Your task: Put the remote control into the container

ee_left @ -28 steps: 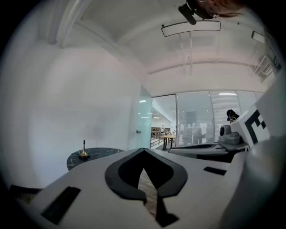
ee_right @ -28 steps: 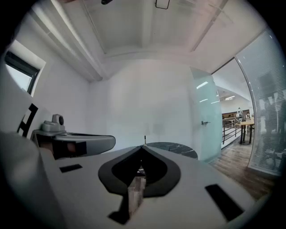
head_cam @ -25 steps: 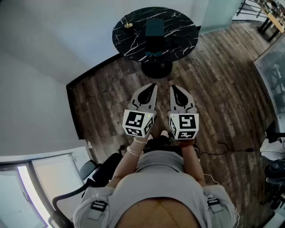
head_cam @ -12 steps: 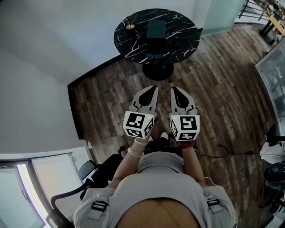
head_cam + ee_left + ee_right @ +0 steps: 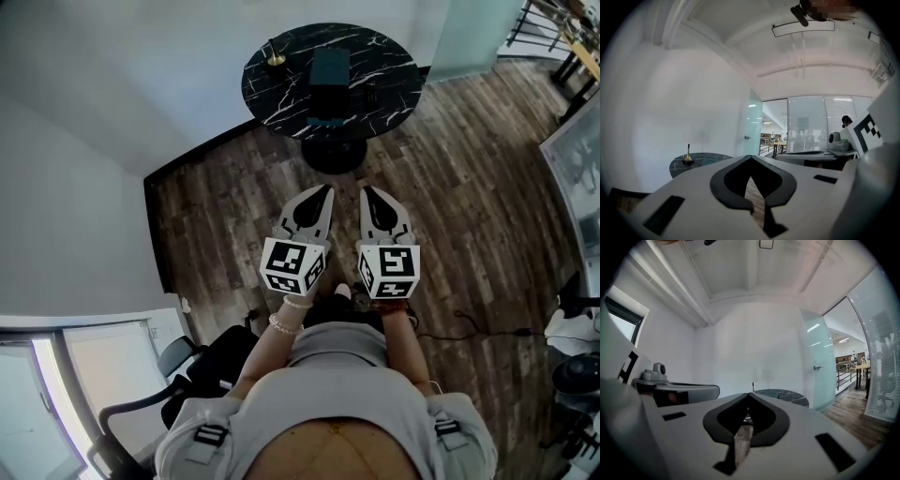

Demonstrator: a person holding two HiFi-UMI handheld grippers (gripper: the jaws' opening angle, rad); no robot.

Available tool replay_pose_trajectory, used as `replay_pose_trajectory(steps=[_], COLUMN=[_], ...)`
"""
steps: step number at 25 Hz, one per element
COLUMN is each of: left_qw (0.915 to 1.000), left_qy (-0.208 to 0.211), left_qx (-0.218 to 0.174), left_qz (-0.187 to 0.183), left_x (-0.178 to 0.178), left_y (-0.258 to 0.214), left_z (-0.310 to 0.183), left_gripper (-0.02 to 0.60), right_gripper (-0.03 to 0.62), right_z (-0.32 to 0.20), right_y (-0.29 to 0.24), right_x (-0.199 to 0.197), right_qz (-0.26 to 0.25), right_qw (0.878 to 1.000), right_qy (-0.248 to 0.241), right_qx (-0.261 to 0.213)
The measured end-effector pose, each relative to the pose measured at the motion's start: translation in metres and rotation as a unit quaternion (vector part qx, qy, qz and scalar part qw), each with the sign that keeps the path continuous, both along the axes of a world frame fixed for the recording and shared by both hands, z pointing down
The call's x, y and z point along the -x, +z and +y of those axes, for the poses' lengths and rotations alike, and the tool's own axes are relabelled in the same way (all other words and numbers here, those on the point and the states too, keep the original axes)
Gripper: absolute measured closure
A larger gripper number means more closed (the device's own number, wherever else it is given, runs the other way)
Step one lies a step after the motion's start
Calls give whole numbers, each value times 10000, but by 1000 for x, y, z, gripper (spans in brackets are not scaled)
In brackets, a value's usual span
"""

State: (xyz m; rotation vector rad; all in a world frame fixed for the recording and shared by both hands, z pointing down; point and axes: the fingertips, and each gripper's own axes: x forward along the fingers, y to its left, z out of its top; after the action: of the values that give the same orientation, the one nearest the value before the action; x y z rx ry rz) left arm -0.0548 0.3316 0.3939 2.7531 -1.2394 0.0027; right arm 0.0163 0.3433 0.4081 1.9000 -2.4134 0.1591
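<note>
The remote control (image 5: 372, 96) shows only as a dim dark bar on the round black marble tabletop (image 5: 394, 66). It lies just to the right of the dark teal container (image 5: 330, 67) and apart from it. It is hard to make out against the black stone. A small brass stand (image 5: 274, 58) sits near the tabletop's left edge.

Both grippers are held side by side in front of the person's waist, over the wooden floor (image 5: 469, 187). They point toward the tabletop but are well apart from it and from the remote control. The left gripper (image 5: 325, 189) has its jaws closed tip to tip with nothing between them. Only floor shows through the leaf-shaped gap behind the tips. The right gripper (image 5: 366, 190) is closed and empty in the same way.

Only the head view shows the container and the remote control from above. The left gripper view looks level across the room. It shows the tabletop edge-on, with the brass stand upright on it, and a glass door and blinds beyond. The right gripper view shows the same tabletop just past its closed tips. The remote control cannot be made out in either gripper view. Each gripper view shows the other gripper alongside.
</note>
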Motion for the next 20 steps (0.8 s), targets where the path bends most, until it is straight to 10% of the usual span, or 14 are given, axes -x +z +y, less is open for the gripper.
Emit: replay_pose_trajectory(steps=[20], left_qw=[9995], left_qy=[300], left_qx=[108], left_qz=[23], left_x=[-3], left_y=[4], left_z=[-57], left_gripper=[580], right_gripper=[583], right_z=[-51], right_y=[3], right_x=[2], right_qz=[19], right_qw=[9998], right_qy=[196], right_qx=[95])
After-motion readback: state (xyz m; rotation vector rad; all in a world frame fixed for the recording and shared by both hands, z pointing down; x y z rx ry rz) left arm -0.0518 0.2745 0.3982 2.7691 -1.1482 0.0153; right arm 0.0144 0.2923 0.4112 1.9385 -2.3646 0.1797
